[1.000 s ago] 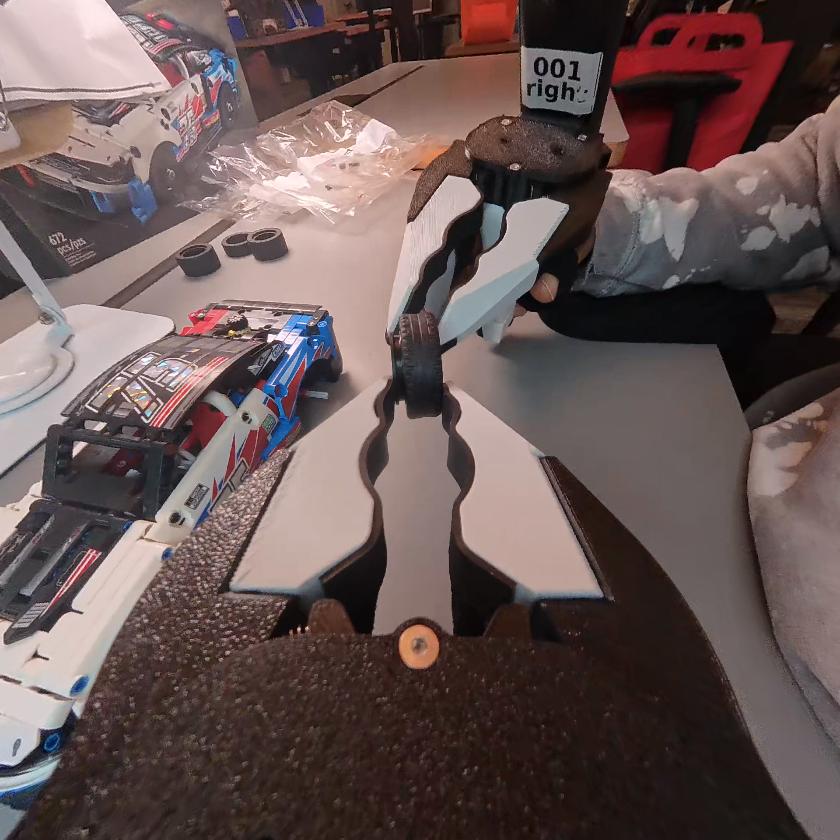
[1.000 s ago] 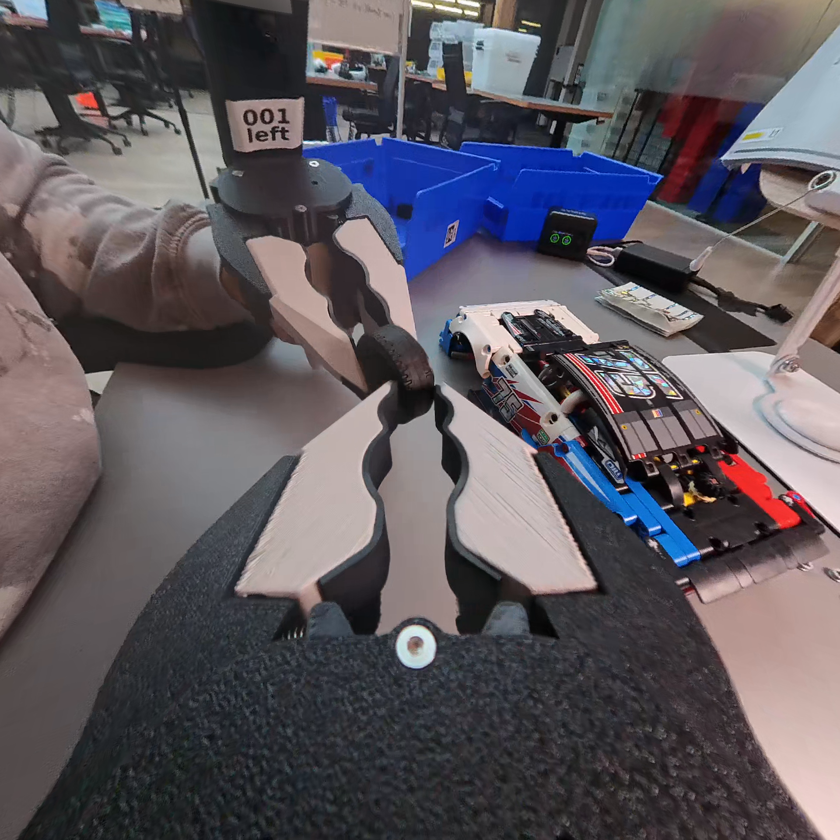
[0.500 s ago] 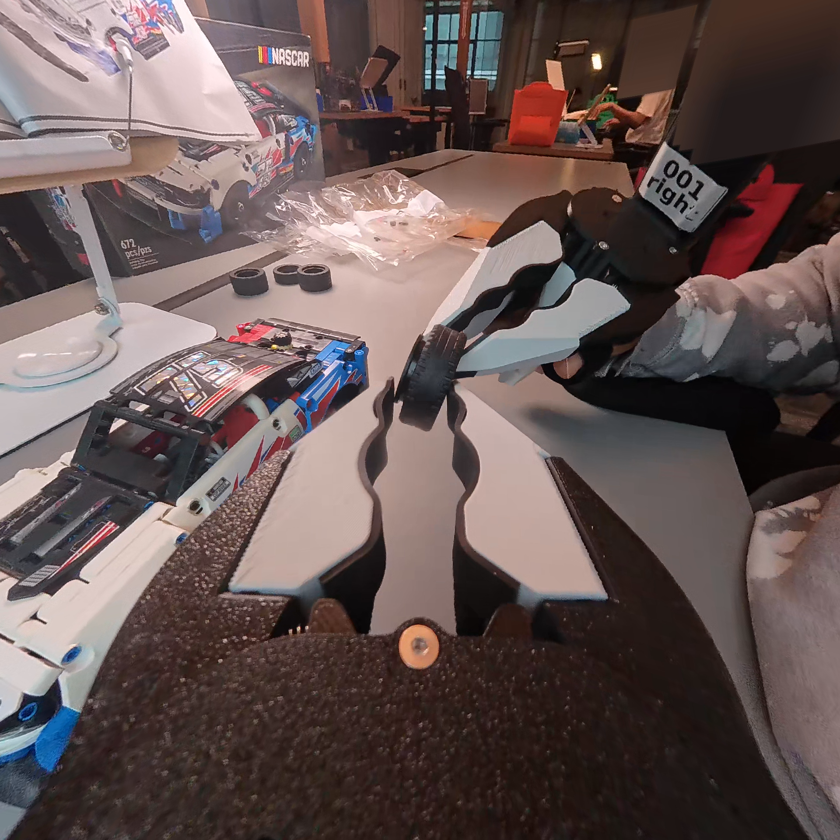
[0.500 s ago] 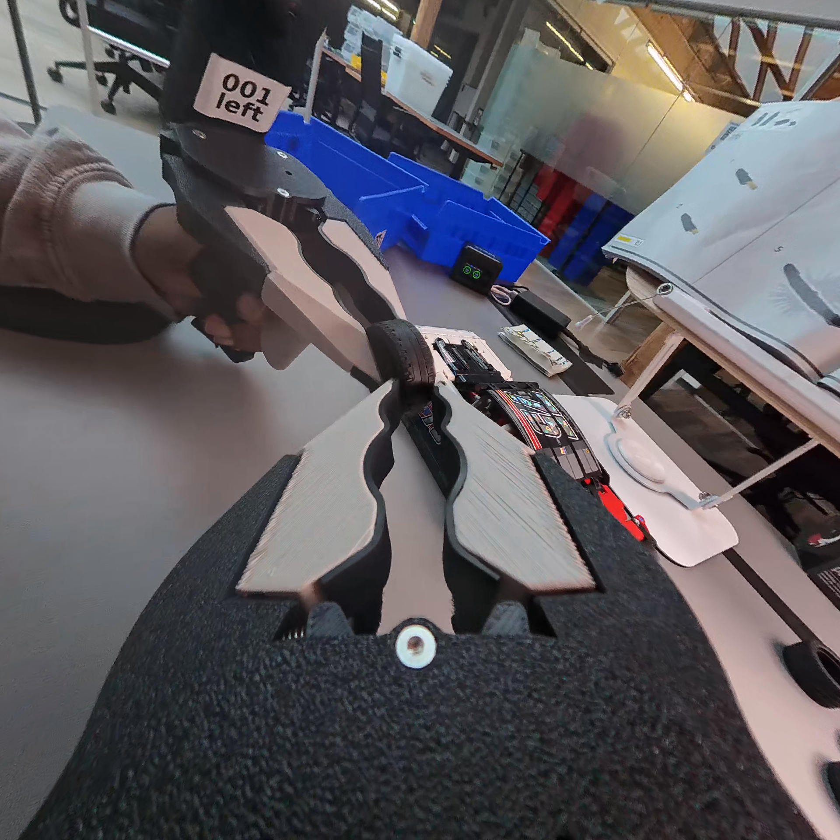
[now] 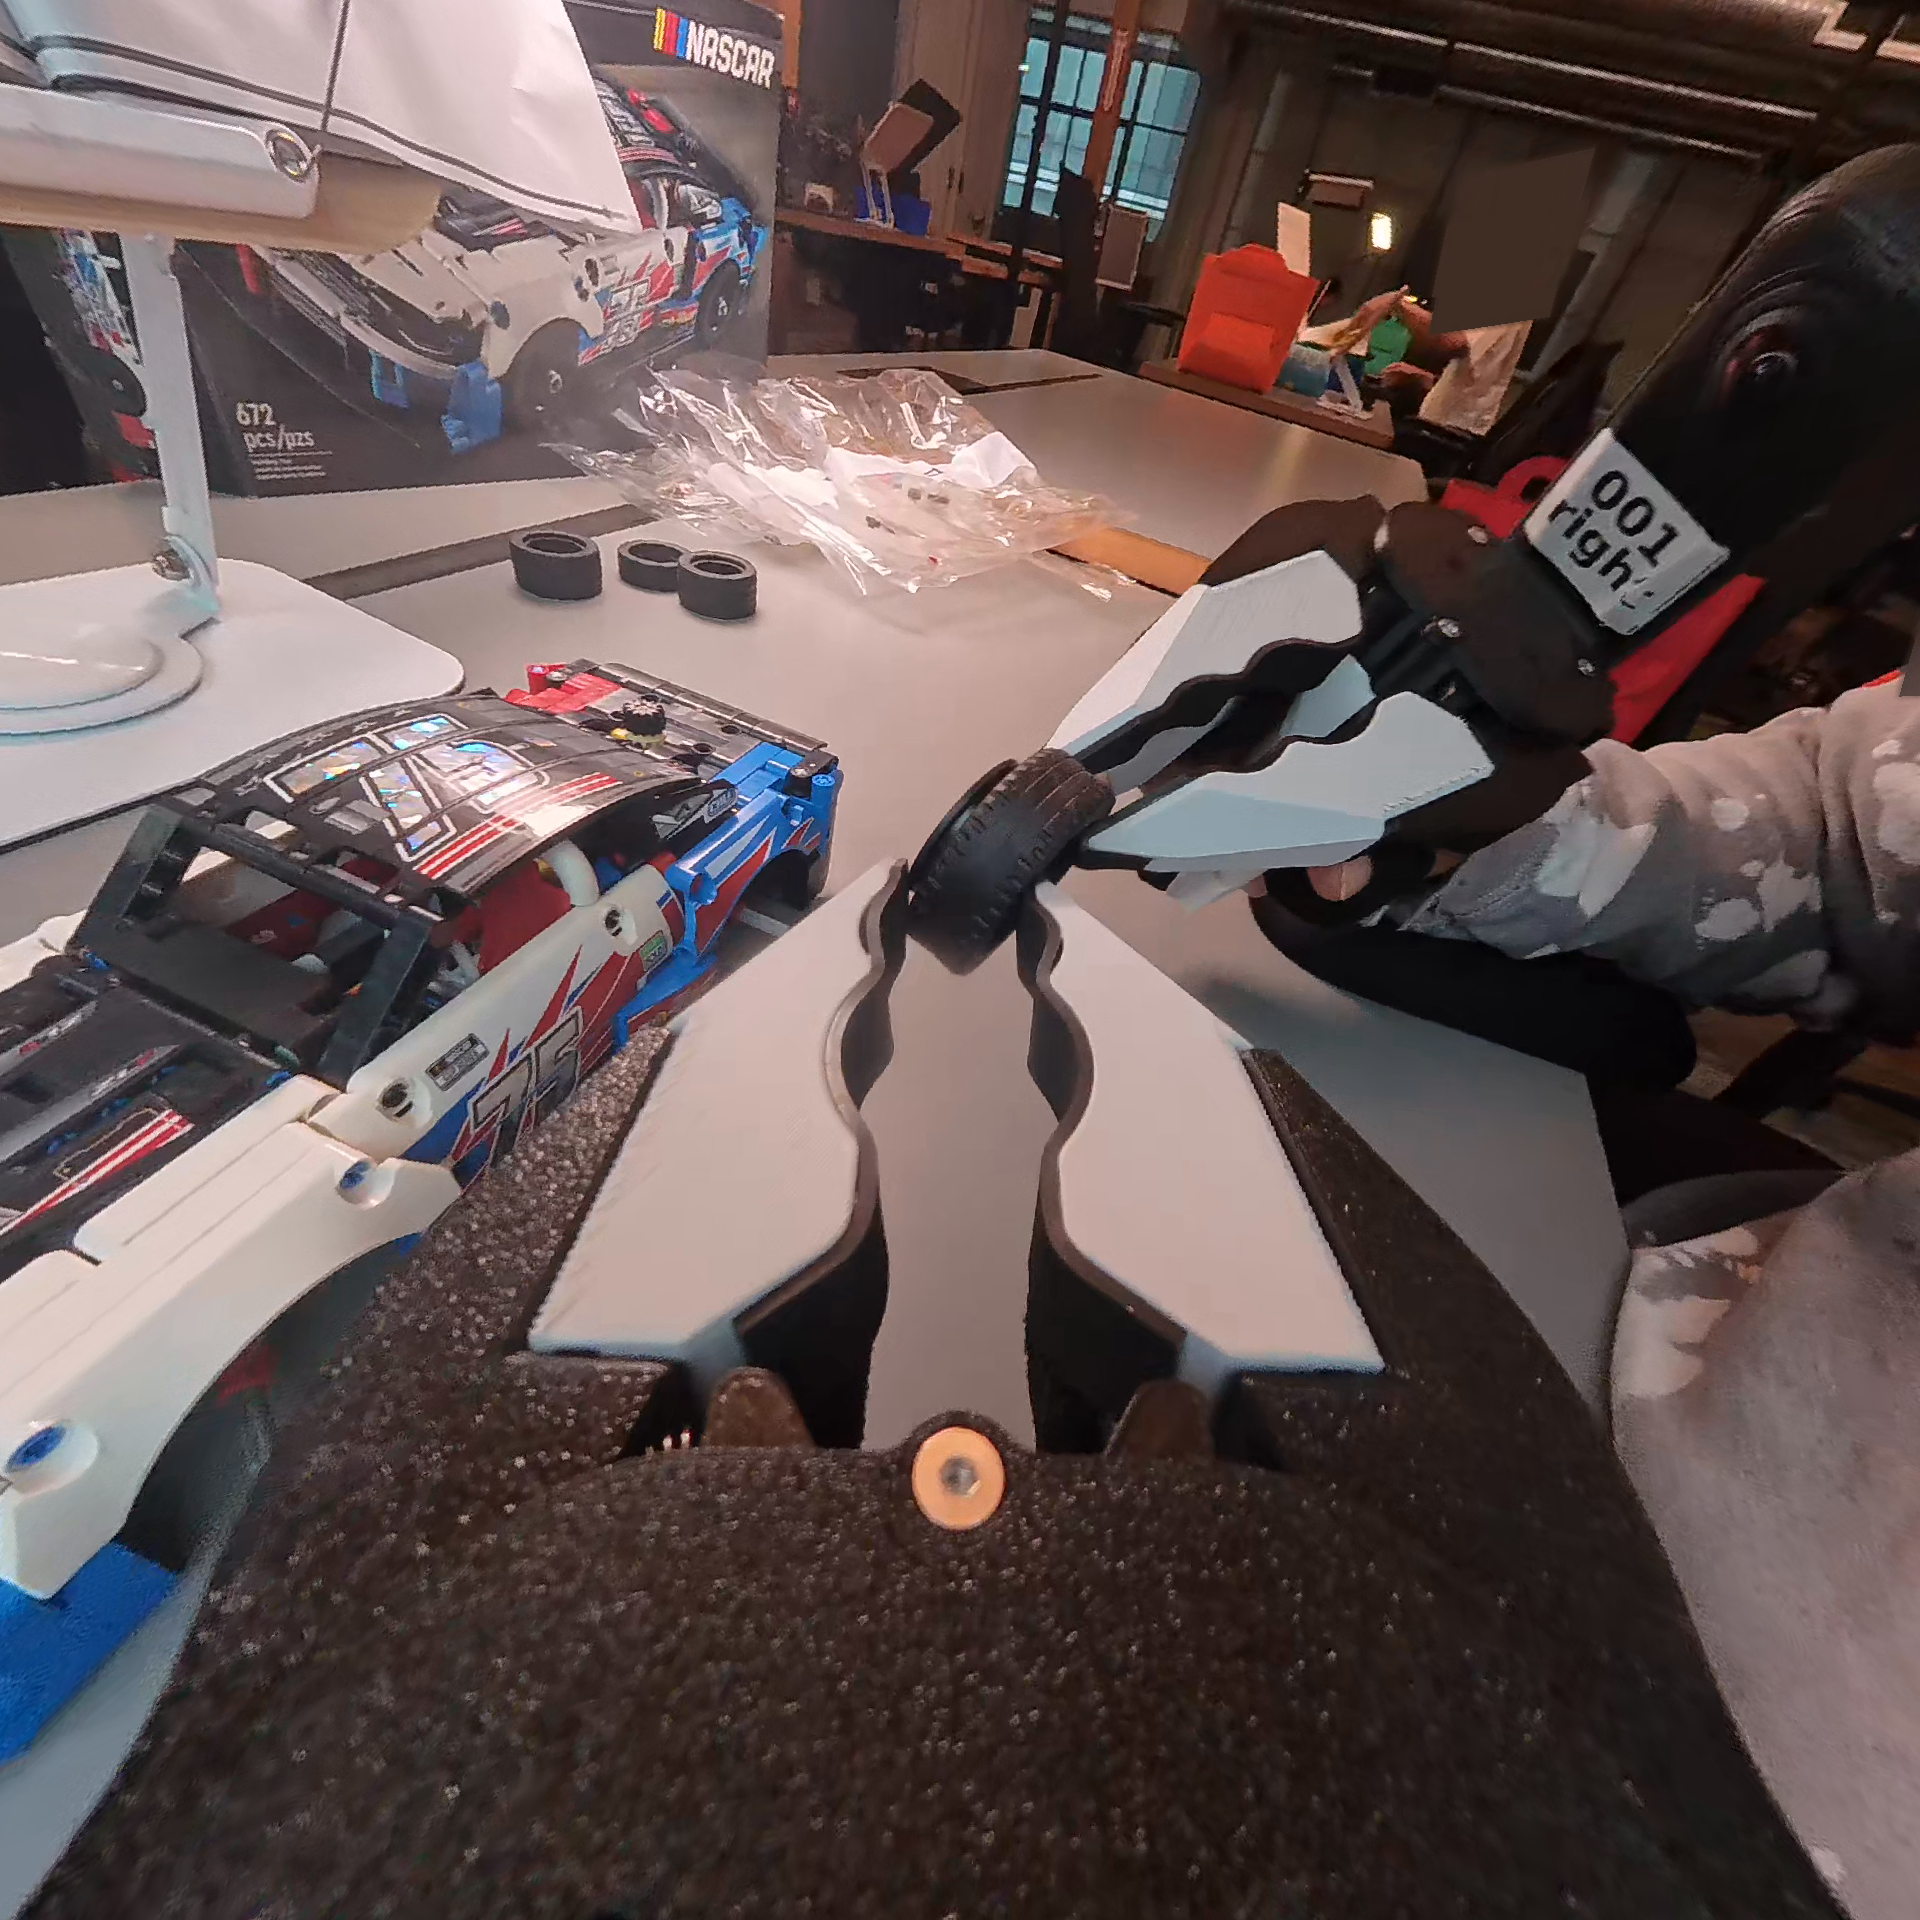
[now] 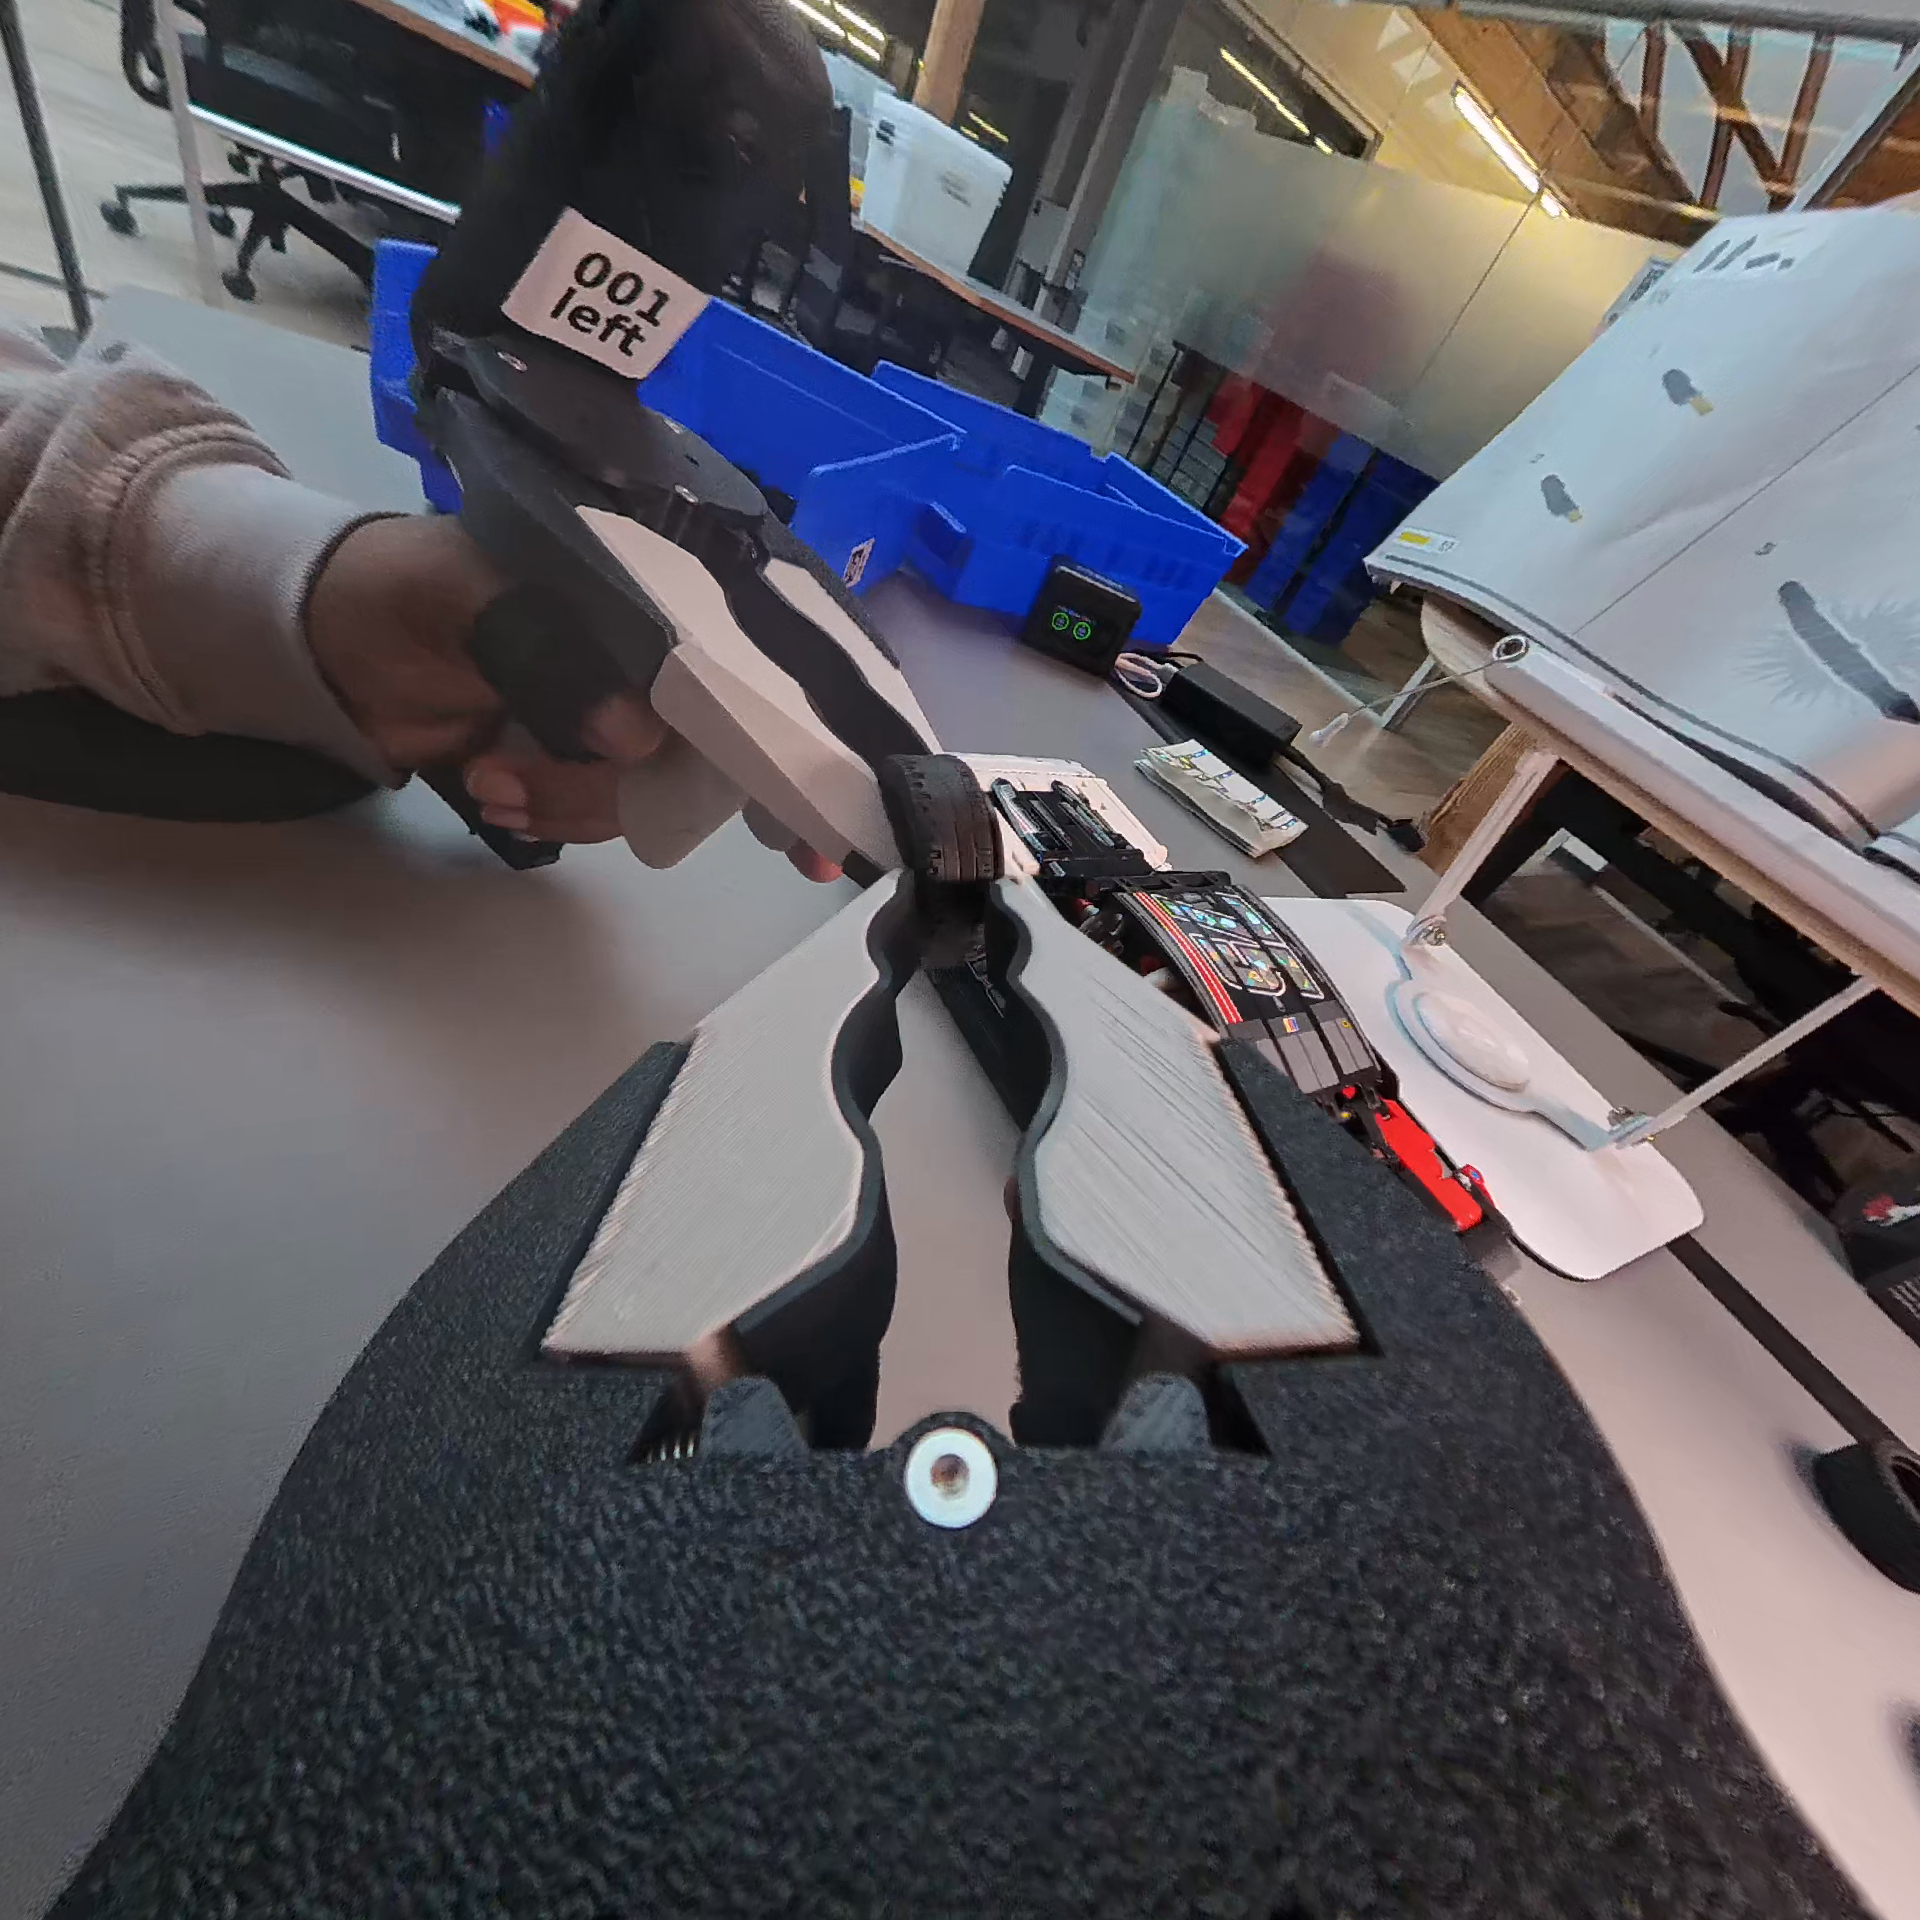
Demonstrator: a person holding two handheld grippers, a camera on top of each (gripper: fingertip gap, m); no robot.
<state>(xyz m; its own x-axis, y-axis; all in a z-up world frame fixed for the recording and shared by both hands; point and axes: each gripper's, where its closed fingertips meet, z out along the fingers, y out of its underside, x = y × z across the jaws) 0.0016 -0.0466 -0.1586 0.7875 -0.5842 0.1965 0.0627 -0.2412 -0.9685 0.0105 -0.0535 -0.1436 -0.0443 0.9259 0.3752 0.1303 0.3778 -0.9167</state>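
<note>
A small black toy tyre [image 5: 1013, 831] is held in the air above the grey table [image 5: 1039, 665], pinched from two sides. My left gripper [image 5: 966, 899] is shut on its lower edge. My right gripper [image 5: 1091, 821] comes in from the right and is shut on its other side. In the right wrist view the same tyre [image 6: 940, 810] sits between my right gripper's tips [image 6: 945, 894], with the left gripper [image 6: 904, 805] reaching in from the left. A white, blue and red brick-built race car [image 5: 416, 883] lies just left of the tyre; it also shows in the right wrist view [image 6: 1247, 966].
Three loose black tyres [image 5: 634, 566] lie behind the car, near clear plastic bags [image 5: 831, 478] and the kit's box [image 5: 468, 312]. A white stand [image 5: 208, 665] holds an open booklet. Blue bins [image 6: 935, 488], a black device [image 6: 1075, 618] and a folded leaflet [image 6: 1216, 790] lie beyond. The grippers are tip to tip, or close to it.
Both grippers have kept hold of the tyre. The right gripper has swung from pointing down onto it to lying sideways from the right, and both views have tilted up.
</note>
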